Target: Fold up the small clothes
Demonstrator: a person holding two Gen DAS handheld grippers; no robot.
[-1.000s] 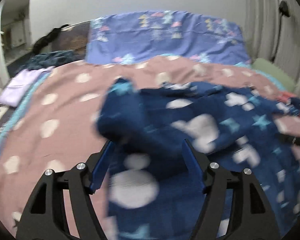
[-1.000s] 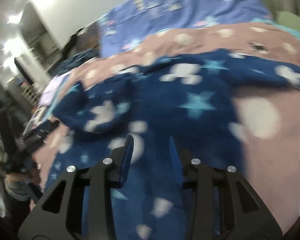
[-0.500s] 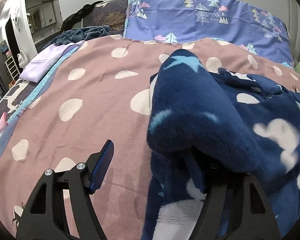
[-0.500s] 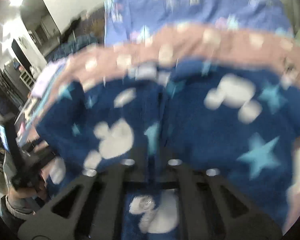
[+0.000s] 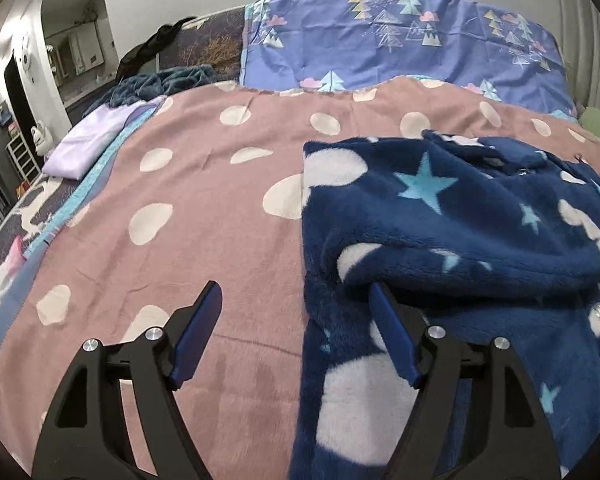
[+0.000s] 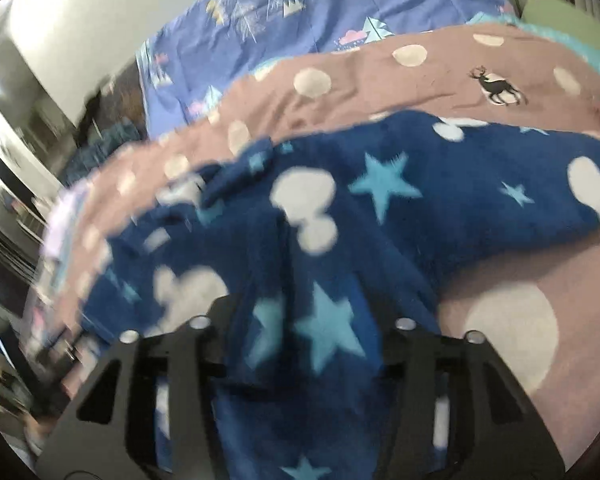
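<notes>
- Since half a second ago the fold of the garment (image 5: 460, 232) that was draped high over the left gripper (image 5: 296, 320) has dropped flat; its fingers are spread and empty, the right one just under the fold's edge.
- The right gripper (image 6: 300, 344) has fleece bunched over its fingers; whether they pinch it cannot be told.
- A side panel looks just folded inward; next likely comes the opposite side, needing a grip on an edge.
- The garment, navy fleece with stars and white blobs, lies ahead of both grippers on the blanket (image 5: 204, 216).
</notes>
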